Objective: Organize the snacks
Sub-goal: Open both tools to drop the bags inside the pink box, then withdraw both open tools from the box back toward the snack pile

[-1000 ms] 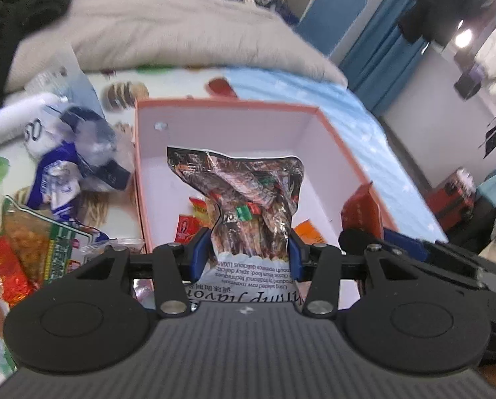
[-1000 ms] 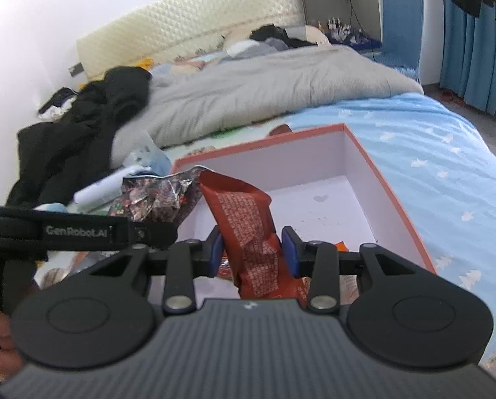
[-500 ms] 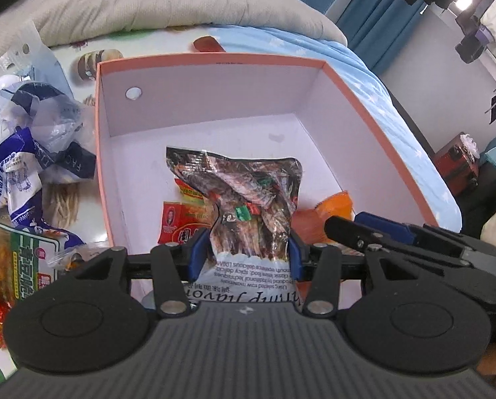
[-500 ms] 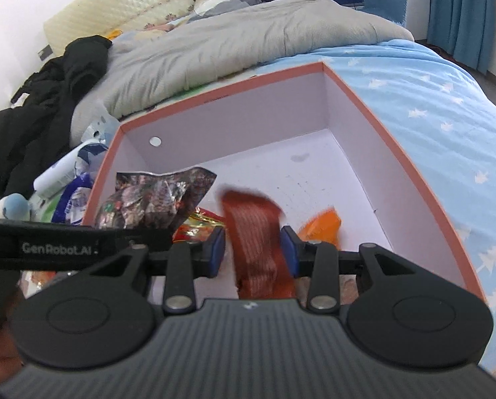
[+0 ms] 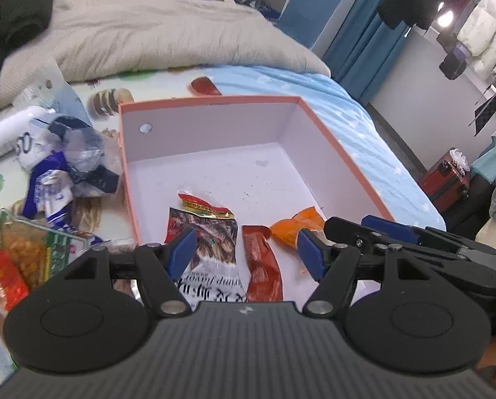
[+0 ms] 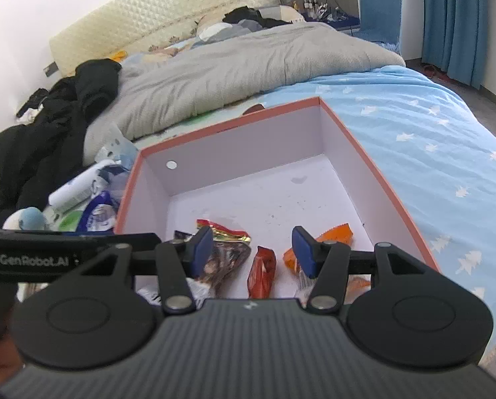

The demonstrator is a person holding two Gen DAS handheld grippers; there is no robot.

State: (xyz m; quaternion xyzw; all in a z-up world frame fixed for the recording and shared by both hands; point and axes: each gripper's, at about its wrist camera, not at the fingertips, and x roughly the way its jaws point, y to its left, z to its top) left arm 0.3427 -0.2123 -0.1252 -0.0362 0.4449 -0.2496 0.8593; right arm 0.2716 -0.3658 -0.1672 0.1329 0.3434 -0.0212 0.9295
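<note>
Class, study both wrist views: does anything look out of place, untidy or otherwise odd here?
Yes. Several snack packets lie heaped on the bed left of the orange-rimmed box, not inside it. The packets already in the box lie jumbled near its front, and its floor shows a small stain and scattered specks.

Plenty of open floor in the far half of the box (image 5: pixel 214 139), nothing lying there. Near end crowded with snack packets (image 5: pixel 211 246). Left of the box, a messy pile of wrappers (image 5: pixel 58 173) blocking the bed (image 5: pixel 347 106); right side bare blue sheet.
</note>
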